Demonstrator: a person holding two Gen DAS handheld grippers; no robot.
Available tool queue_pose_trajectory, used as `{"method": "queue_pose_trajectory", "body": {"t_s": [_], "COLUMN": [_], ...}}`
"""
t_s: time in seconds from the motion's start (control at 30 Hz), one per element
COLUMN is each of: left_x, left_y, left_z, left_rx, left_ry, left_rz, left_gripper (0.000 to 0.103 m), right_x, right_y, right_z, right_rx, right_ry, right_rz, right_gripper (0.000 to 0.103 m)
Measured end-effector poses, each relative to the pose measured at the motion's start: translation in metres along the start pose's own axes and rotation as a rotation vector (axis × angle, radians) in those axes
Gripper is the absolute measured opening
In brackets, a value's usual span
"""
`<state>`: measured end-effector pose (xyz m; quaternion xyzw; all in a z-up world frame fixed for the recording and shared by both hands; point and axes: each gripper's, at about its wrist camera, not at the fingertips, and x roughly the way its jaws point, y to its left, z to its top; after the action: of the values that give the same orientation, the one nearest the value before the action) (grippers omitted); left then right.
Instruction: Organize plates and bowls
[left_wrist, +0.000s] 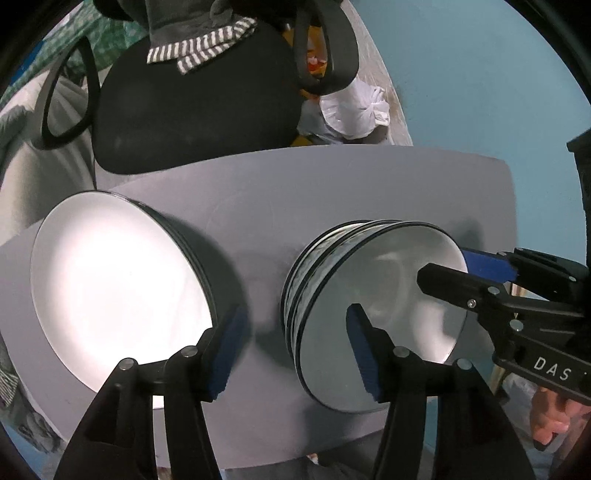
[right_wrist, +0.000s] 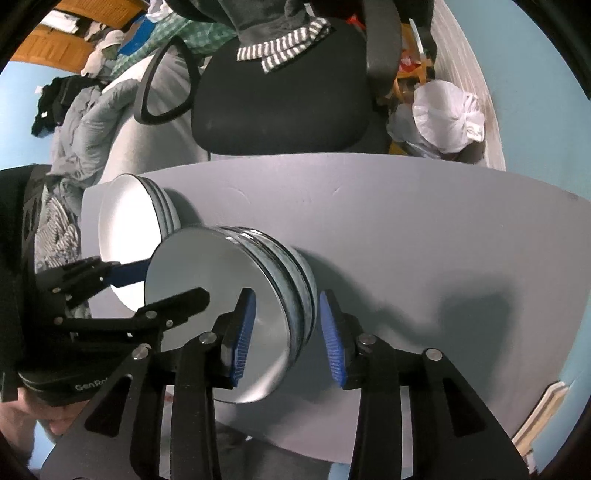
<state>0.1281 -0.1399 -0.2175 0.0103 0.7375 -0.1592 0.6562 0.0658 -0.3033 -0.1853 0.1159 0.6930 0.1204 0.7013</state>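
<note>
The plates (left_wrist: 122, 280) and bowls (left_wrist: 388, 314) look like glazed ceramic, glossy white inside with thin dark rims, the bowls mottled grey-blue outside. The table (left_wrist: 332, 192) is smooth, matt grey. Both the left gripper (left_wrist: 295, 350) and the right gripper (right_wrist: 286, 332) are matt black plastic with shiny metal pins and ribbed blue rubbery pads (right_wrist: 332, 339).

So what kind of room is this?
Probably a bedroom or home study: a black office chair with clothes draped over it, a rumpled grey duvet, and a small grey table.
</note>
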Motion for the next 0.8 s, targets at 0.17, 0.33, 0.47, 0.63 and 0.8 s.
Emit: {"method": "queue_pose_trajectory", "body": {"t_s": [0.17, 0.33, 0.47, 0.63, 0.8], "left_x": [-0.013, -0.006, 0.003, 0.016, 0.028], "left_y": [0.015, 0.026, 0.025, 0.021, 0.016], "left_z": [-0.004, -0.004, -0.008, -0.013, -0.014], "left_rx": [-0.034, -0.081, -0.087, -0.101, -0.073], "left_ry": [-0.029, 0.002, 0.019, 0.051, 0.071], "left_rz": [0.004, -0.080, -0.110, -0.141, -0.141], "left_gripper": [0.071, 0.073, 0.075, 0.075, 0.074], "right_x": [-0.017, -0.015, -0.007, 0.003, 0.014], "right_y": [-0.002, -0.017, -0.026, -0.024, -0.018], "right_z": [0.000, 0.008, 0.009, 0.004, 0.001], "right_rx": [-0.018, -0.017, 0.001, -0.013, -0.051], "right_ry": [-0.027, 0.008, 0.012, 0.013, 0.036], "right_rz": [-0.003, -0.011, -0.011, 0.009, -0.004], "right_gripper": [0.067, 0.074, 0.074, 0.074, 0.073]}}
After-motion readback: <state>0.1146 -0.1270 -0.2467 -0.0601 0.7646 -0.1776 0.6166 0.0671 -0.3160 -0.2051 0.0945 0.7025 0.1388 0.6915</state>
